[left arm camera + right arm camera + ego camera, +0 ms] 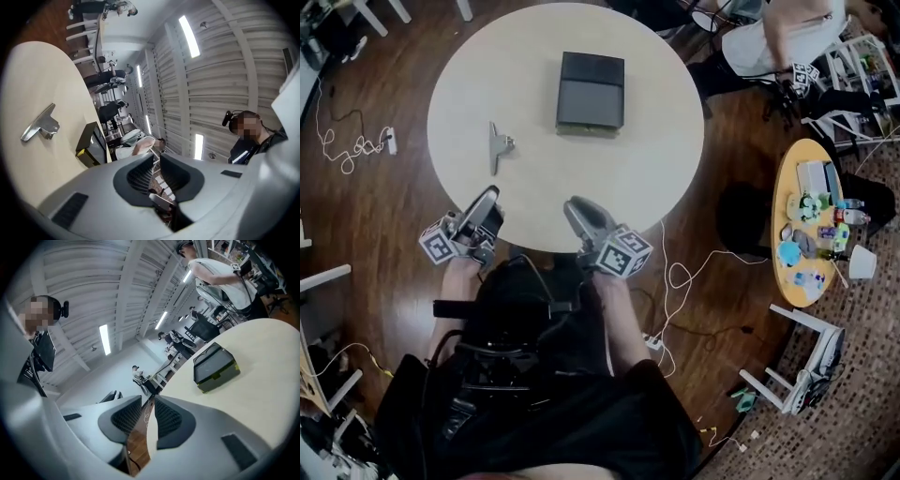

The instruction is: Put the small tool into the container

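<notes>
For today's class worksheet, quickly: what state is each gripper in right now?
Left gripper: open, jaws slightly apart, holding nothing.
Right gripper: open, jaws apart, holding nothing.

Looks along the left gripper's [157, 160] grey ribbed jaws, slightly apart, nothing between them. Shows a round cream table [37, 173] beyond. Finds a small silver metal clip-like tool [41, 125] lying flat on that table, and a dark rectangular box with a yellow-green base [91, 145] farther in on the table, apart from the tool.
</notes>
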